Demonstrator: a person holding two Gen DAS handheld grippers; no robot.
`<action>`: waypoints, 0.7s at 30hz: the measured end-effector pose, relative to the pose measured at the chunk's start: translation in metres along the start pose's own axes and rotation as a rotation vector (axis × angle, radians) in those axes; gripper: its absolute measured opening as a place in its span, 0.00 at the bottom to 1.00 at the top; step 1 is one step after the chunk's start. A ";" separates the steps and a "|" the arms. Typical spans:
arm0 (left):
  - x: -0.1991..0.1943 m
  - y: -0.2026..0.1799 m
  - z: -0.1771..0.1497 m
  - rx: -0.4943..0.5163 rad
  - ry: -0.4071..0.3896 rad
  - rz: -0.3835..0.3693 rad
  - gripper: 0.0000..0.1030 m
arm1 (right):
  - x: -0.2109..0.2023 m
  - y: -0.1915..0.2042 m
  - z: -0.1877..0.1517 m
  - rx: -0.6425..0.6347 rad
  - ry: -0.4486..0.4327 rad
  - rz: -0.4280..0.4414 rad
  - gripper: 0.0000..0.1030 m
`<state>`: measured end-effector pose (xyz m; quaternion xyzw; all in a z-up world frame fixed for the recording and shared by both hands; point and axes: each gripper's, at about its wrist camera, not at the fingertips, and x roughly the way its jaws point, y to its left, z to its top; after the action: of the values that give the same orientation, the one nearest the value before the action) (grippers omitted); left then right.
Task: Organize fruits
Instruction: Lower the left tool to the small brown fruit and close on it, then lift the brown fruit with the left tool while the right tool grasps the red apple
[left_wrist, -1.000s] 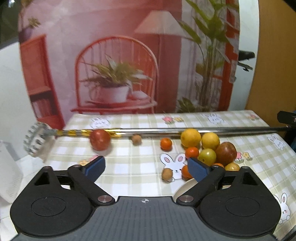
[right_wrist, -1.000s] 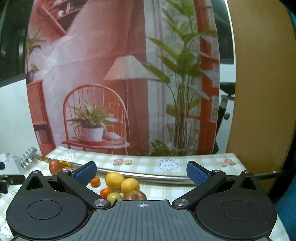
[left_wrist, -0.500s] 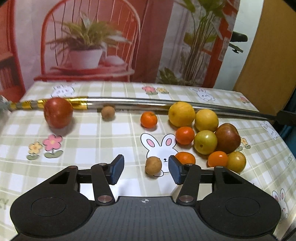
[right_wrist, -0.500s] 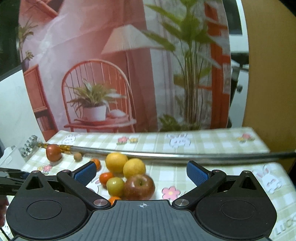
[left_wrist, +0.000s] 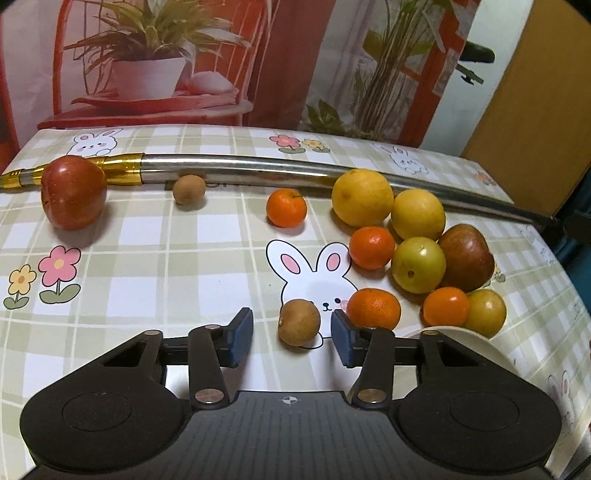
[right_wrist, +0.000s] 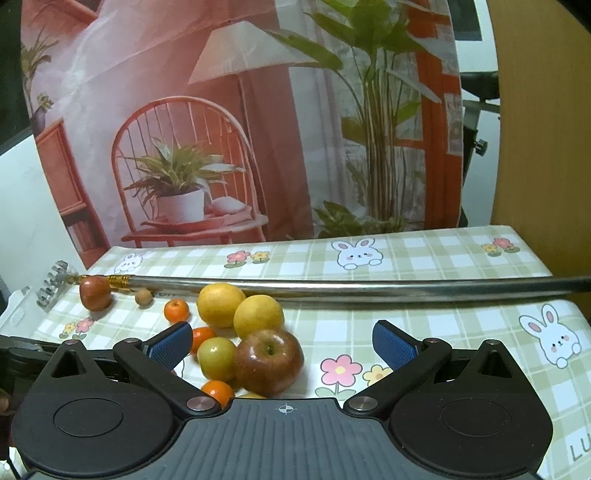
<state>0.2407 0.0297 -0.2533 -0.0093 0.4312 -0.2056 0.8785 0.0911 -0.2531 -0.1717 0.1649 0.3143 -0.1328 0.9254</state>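
My left gripper (left_wrist: 291, 338) half-closed, jaws just been closing, small brown fruit (left_wrist: 299, 322) between pads, right of centre, not yet pinched. Fruit on worktop (left_wrist: 155, 266), dead ahead. My right gripper (right_wrist: 282, 341) wide open, empty, over apple (right_wrist: 269, 360).

1. The tablecloth (left_wrist: 147, 258) has pale green and white checks, with white bunnies and pink and yellow flowers.
2. The small round fruit (left_wrist: 299, 322) at 6 o'clock is brown.
3. The apple (left_wrist: 73, 196) at 10 o'clock is red.
4. The two big fruits (left_wrist: 362, 197) at 2 o'clock are yellow.
5. The little oranges (left_wrist: 286, 207) are bright orange.
6. The long pole (left_wrist: 258, 168) is silver with a gold end.
7. The gripper pads (right_wrist: 391, 343) are blue on black arms.
8. The apple (right_wrist: 268, 361) in the right view is dark red with yellow bits.
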 end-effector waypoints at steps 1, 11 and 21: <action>0.001 -0.001 0.000 0.007 0.002 0.002 0.41 | -0.001 0.000 0.000 0.006 -0.006 -0.001 1.00; 0.001 -0.003 -0.003 0.030 -0.005 0.022 0.26 | 0.001 -0.005 -0.001 0.053 0.008 0.012 1.00; -0.041 0.012 -0.014 -0.059 -0.067 0.046 0.26 | 0.009 -0.001 0.000 0.073 0.056 0.073 1.00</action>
<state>0.2121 0.0583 -0.2334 -0.0321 0.4076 -0.1721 0.8962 0.0979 -0.2549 -0.1779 0.2136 0.3288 -0.1058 0.9138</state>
